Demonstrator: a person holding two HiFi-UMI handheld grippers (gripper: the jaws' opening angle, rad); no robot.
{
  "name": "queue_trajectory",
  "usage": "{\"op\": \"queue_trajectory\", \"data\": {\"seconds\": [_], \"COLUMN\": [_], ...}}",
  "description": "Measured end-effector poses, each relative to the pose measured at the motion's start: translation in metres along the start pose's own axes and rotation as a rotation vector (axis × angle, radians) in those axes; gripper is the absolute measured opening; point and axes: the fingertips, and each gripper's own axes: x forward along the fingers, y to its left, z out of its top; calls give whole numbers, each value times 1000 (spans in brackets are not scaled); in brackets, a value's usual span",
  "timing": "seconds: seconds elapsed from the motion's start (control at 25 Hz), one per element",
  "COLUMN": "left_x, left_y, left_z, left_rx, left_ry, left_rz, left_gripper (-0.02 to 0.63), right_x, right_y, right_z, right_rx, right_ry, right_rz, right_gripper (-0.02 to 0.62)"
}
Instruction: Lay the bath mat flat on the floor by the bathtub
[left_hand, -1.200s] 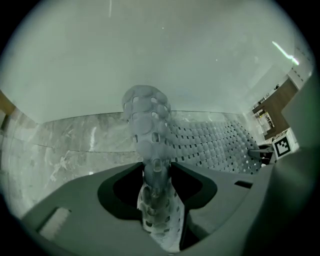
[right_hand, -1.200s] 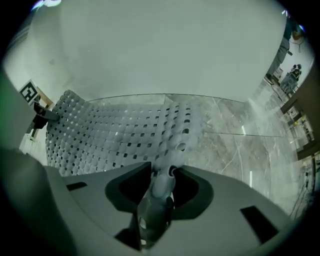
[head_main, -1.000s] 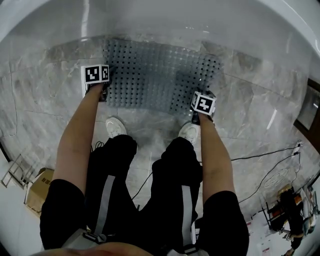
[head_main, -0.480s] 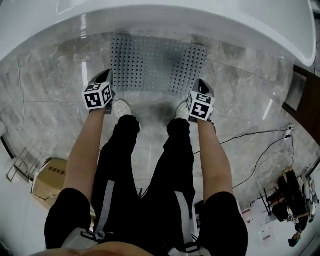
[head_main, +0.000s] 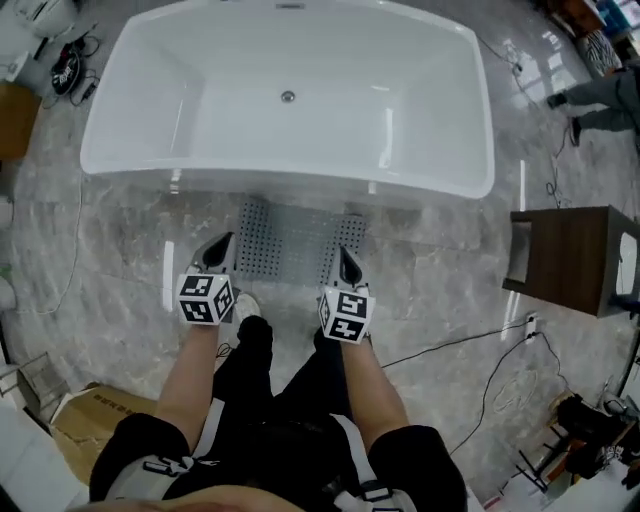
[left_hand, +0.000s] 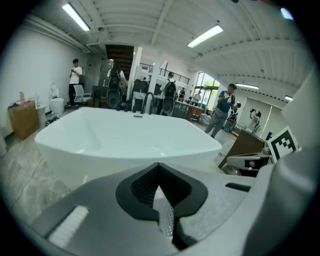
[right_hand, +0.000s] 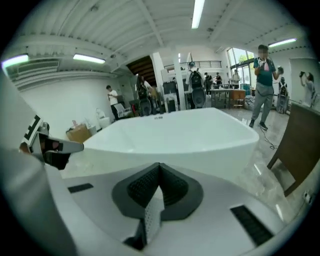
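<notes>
The grey perforated bath mat (head_main: 292, 240) hangs between my two grippers in front of the white bathtub (head_main: 300, 178). My left gripper (head_main: 222, 243) is shut on the mat's left near edge. A thin strip of mat (left_hand: 164, 212) shows pinched between its dark pads (left_hand: 145, 182). My right gripper (head_main: 346, 257) is shut on the right near edge, with a strip of mat (right_hand: 152, 217) sticking out of its jaws. Both gripper views look over the tub's rim, so the grippers are raised well off the marble floor (head_main: 130, 250).
A brown wooden cabinet (head_main: 565, 258) stands to the right of the tub. A cardboard box (head_main: 75, 425) lies at lower left, and cables (head_main: 470, 335) trail over the floor at right. The person's shoes (head_main: 243, 305) are just behind the mat. Several people (right_hand: 264, 80) stand far behind the tub.
Both grippers went from open at the mat's near edge on the floor to shut on it. The person stood up, lifting the mat with them.
</notes>
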Motion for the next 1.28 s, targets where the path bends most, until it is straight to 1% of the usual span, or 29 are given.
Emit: {"op": "queue_trajectory", "data": {"seconds": [0.12, 0.2, 0.28, 0.4, 0.52, 0.64, 0.76, 0.84, 1.0, 1.16, 1.28], "left_x": [-40, -67, -102, -156, -201, -227, -240, -244, -239, -240, -239], "left_y": [-23, -39, -58, -80, -96, -104, -110, -112, -110, -111, -119], "left_z": [86, 143, 189, 243, 283, 313, 328, 331, 326, 328, 328], "left_rx": [38, 30, 30, 84, 131, 144, 167, 175, 144, 155, 151], "left_ry": [-105, -188, -272, -366, -443, -517, -559, -567, -549, -557, -563], "left_rz": [-3, -19, -29, -31, -31, -31, -28, -23, -43, -42, -57], "left_gripper": [3, 3, 3, 3, 3, 3, 3, 3, 3, 3, 3], "right_x": [-47, -81, -124, -184, -231, -255, -265, -266, -260, -261, -264], "right_y": [18, 23, 27, 34, 42, 45, 47, 49, 51, 51, 47], "right_z": [95, 160, 215, 280, 321, 344, 354, 357, 352, 354, 355], "right_rx": [20, 7, -21, -65, -87, -95, -90, -88, -91, -91, -95], "right_ry": [-164, -282, -384, -508, -603, -662, -689, -694, -682, -686, -699], "right_rz": [22, 32, 39, 47, 56, 61, 70, 83, 95, 97, 96], "right_gripper": [5, 5, 5, 5, 4, 5, 5, 5, 5, 5, 5]}}
